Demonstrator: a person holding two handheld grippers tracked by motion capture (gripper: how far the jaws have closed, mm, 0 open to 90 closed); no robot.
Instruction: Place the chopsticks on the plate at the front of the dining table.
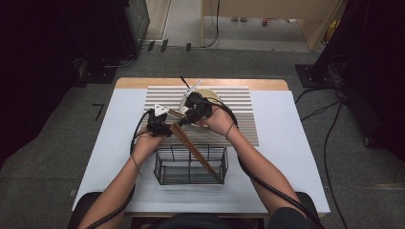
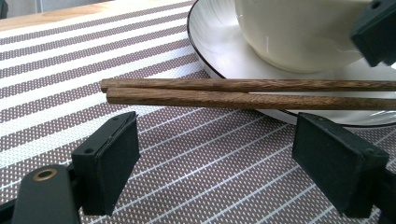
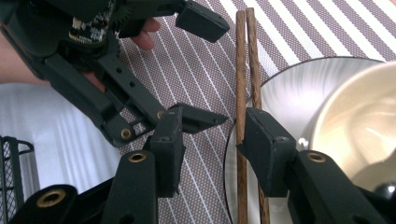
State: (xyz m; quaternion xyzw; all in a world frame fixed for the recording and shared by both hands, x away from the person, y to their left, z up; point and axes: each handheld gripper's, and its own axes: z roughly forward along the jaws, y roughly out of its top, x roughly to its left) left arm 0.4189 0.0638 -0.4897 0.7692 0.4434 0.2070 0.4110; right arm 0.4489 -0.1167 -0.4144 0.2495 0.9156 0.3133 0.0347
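Item: pair of dark brown wooden chopsticks [image 1: 193, 145]. Location: centre of the high view, running diagonally from the rim of the white round plate [image 2: 219, 65] down into the black wire mesh basket [image 1: 191, 166]; in the left gripper view they lay side by side across mid-frame, their ends over the brown-and-white striped woven placemat [image 2: 60, 60].

Item: cream ceramic bowl [image 2: 299, 32], seated on the plate, upper right of that view.

Left tool [image 2: 215, 158]: your jaws stood wide apart, the chopsticks just beyond them, nothing gripped.

Right tool [image 3: 212, 144]: your jaws stood apart; the chopsticks ran past the right-hand jaw rather than between the two, and no pad pressed on them.

Step in hand, as judged: you were shifting the chopsticks between plate and basket, neither tool gripping.

Next move, as judged: you needed one tool squared over both sticks together, then closed on them.
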